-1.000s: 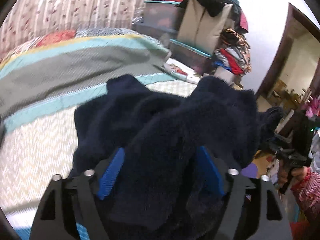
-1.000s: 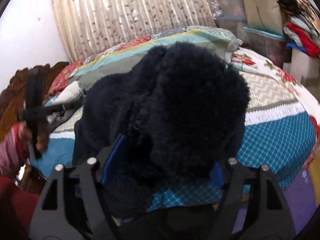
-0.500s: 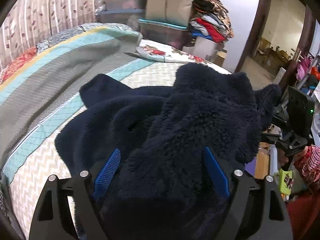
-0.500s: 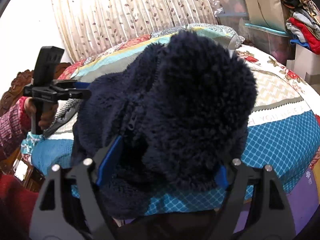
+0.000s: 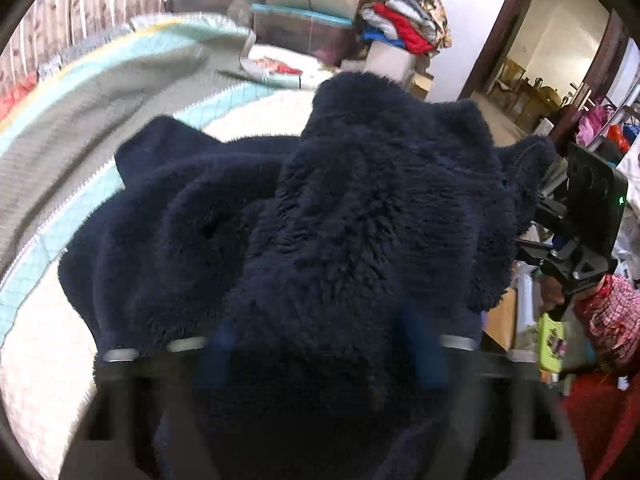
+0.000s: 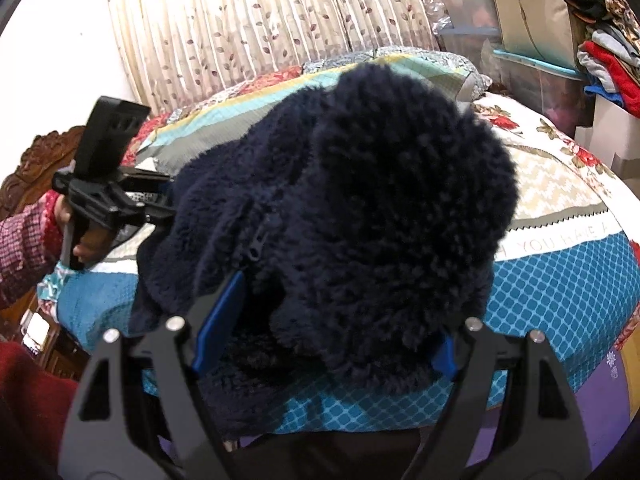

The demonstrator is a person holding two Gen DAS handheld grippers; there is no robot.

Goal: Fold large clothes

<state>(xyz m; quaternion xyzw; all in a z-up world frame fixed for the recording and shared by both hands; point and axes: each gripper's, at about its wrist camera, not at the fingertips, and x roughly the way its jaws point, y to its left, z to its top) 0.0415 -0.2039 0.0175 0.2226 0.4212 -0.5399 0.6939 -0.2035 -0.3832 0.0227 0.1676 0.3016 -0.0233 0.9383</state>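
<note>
A dark navy fleece jacket (image 5: 360, 216) hangs bunched between both grippers above the bed. My left gripper (image 5: 320, 352) is shut on a thick fold of it; its blue pads (image 5: 424, 356) are half buried in fleece. My right gripper (image 6: 324, 328) is shut on another bunch of the jacket (image 6: 380, 208), whose zipper (image 6: 256, 244) shows by the left pad. Each gripper also shows in the other's view, the right one (image 5: 576, 240) at the jacket's far edge, the left one (image 6: 108, 184) likewise.
The bed carries a patchwork quilt (image 6: 560, 280) in teal, grey and white. Storage boxes with piled clothes (image 5: 400, 28) stand past the bed's far end. A curtain (image 6: 260, 20) hangs behind the bed. A doorway (image 5: 552, 60) opens at the right.
The left gripper has turned right and lifted with the jacket; its view is blurred by motion. The right gripper holds steady, and the left one appears higher and closer in its view.
</note>
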